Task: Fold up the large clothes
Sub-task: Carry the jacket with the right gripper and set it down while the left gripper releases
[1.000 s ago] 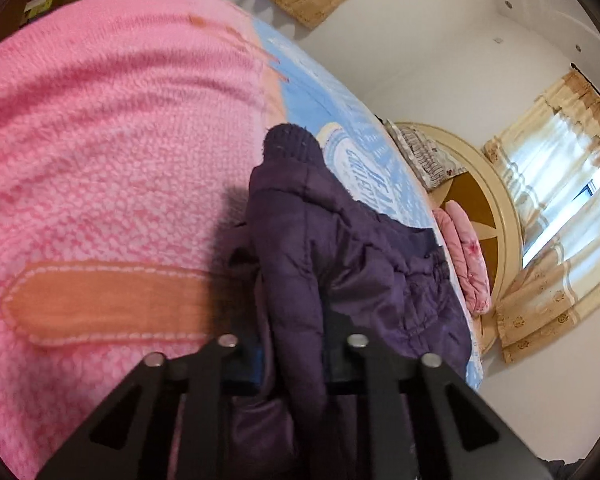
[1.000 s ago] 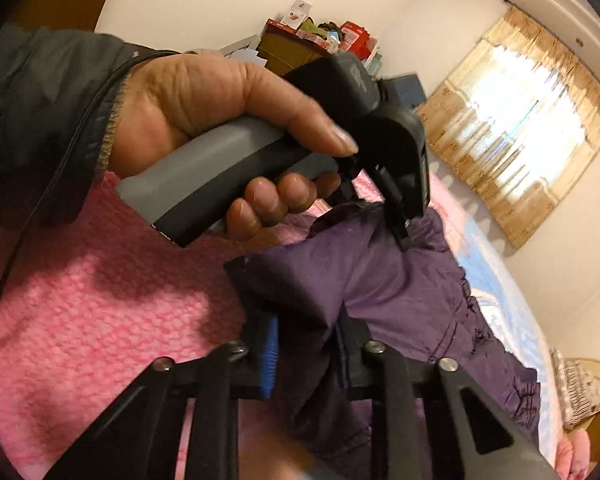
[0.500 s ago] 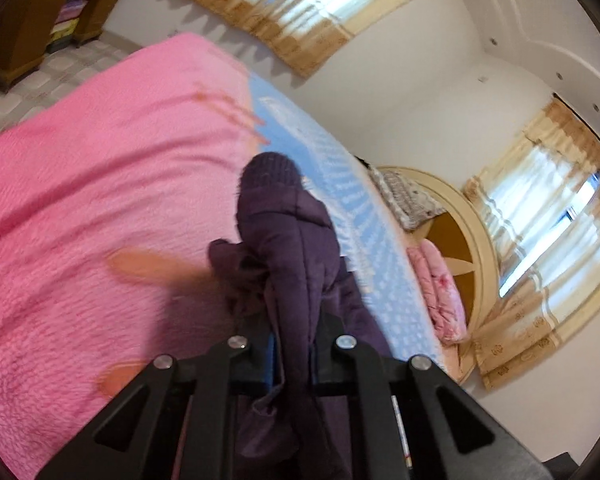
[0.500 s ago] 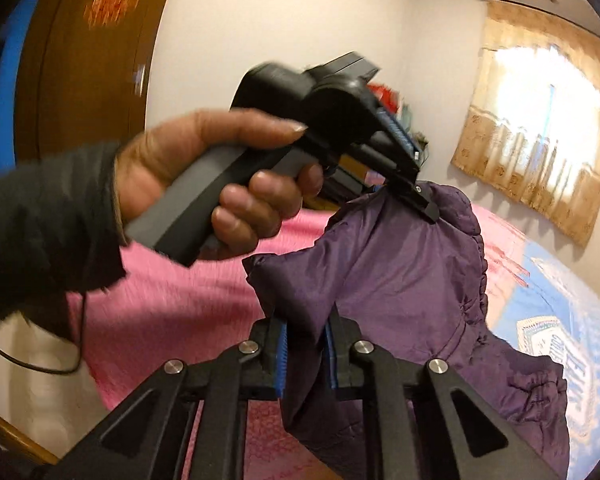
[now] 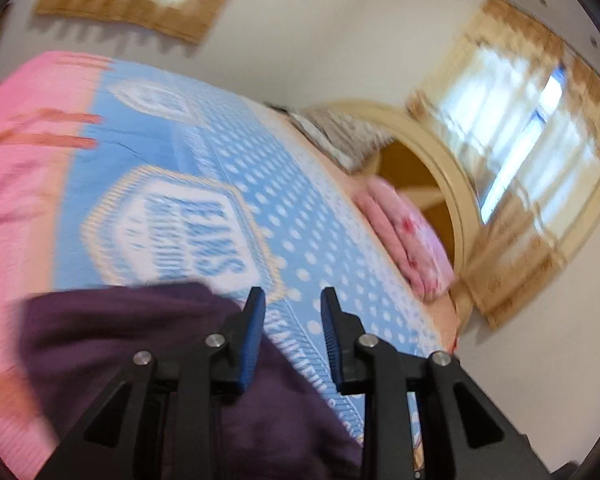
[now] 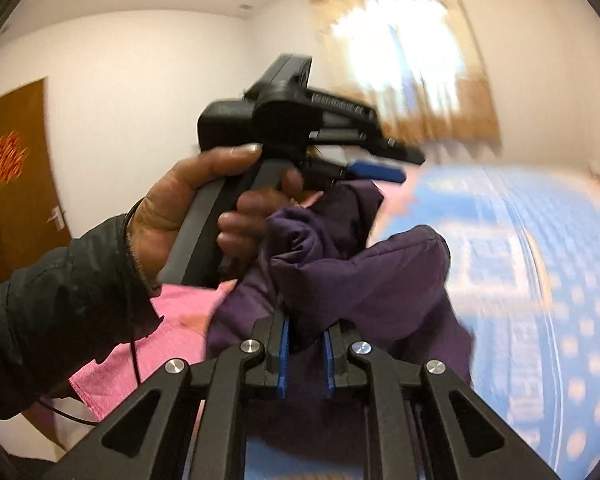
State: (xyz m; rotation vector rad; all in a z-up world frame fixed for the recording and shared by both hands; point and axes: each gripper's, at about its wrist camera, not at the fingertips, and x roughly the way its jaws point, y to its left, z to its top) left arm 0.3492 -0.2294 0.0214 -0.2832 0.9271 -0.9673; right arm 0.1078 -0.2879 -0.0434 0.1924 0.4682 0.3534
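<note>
A dark purple padded jacket (image 6: 364,280) hangs bunched over the bed. My right gripper (image 6: 305,354) is shut on a fold of it, fabric pinched between the blue pads. My left gripper (image 5: 292,312) is open and empty, its blue pads apart; the jacket (image 5: 112,332) lies below and left of it. In the right wrist view the left gripper (image 6: 396,168) shows held in a hand, its fingers just above the jacket's upper edge. Both views are motion-blurred.
The bed has a pink blanket (image 5: 16,184) and a blue dotted cover (image 5: 236,184). Pink folded bedding (image 5: 408,236) and a round cream headboard (image 5: 452,184) lie at its far end. Curtained windows (image 5: 540,128) and a brown door (image 6: 8,184) line the walls.
My left gripper has let go of the jacket and opened, swinging toward the headboard. My right gripper still holds the jacket, now lifted higher over the blue cover.
</note>
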